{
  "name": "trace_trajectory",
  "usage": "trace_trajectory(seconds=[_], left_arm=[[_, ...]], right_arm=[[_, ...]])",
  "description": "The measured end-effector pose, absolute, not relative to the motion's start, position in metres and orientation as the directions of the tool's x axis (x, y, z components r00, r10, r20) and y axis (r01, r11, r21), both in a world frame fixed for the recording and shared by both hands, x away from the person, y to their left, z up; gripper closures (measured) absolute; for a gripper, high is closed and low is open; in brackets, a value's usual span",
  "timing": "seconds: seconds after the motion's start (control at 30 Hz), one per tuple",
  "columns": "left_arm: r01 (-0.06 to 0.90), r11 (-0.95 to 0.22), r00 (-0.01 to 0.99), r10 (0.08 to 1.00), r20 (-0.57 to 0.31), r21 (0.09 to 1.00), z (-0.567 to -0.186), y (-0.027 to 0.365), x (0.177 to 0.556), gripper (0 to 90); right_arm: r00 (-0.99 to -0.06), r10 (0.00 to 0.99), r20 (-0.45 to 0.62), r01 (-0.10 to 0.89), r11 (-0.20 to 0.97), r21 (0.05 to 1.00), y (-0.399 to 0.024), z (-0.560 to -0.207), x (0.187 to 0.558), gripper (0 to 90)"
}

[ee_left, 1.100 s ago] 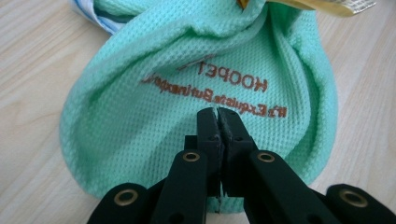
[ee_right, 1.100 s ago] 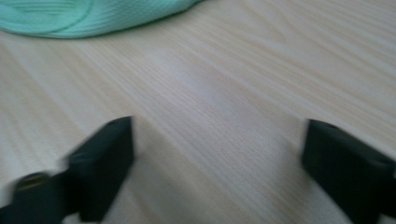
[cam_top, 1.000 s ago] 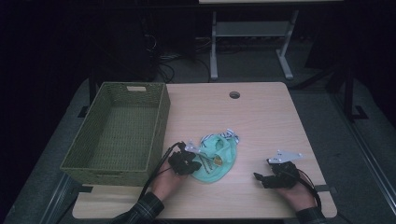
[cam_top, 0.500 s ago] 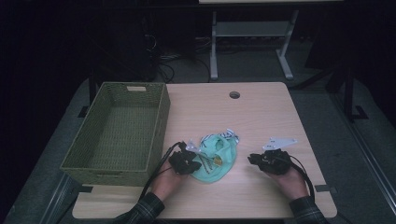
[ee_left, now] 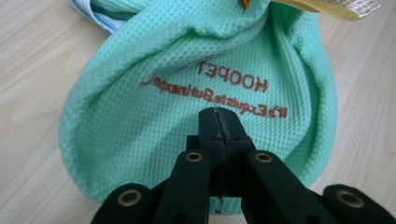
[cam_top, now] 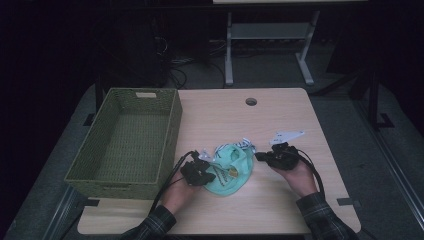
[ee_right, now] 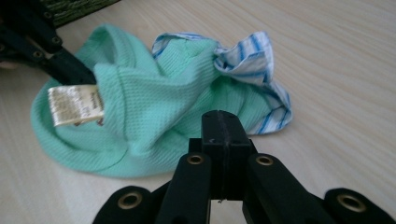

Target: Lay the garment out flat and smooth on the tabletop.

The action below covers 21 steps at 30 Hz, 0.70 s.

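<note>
Your left gripper (cam_top: 202, 172): jaws clenched together, tips on mint-green garment (cam_top: 231, 170), at its 8 o'clock edge; whether cloth is pinched, cannot tell. Your right gripper (cam_top: 260, 157): jaws have just been closing, now pressed together, at garment's 3 o'clock edge; nothing visible between them. Garment lies crumpled on table (cam_top: 280, 210), front-centre, striped blue-white trim (ee_right: 252, 60) at its 12 o'clock, label (ee_right: 74, 105) showing. Woven basket (cam_top: 125, 145) at garment's 9 o'clock, just beside your left gripper.
</note>
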<state>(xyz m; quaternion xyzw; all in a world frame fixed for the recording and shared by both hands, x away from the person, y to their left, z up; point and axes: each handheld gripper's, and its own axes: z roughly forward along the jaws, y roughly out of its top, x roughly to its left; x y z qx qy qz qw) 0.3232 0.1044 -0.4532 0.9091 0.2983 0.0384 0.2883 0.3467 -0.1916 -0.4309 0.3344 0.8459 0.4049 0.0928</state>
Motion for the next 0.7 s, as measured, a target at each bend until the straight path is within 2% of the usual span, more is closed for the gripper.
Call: trace_trajectory(seconds=[0.7], left_arm=[[0.521, -0.655, 0.818, 0.566, -0.101, 0.547, -0.453, 0.104, 0.323, 89.2]], right_arm=[[-0.734, 0.668, 0.123, 0.534, 0.456, 0.712, -0.171, -0.462, 0.397, 89.8]])
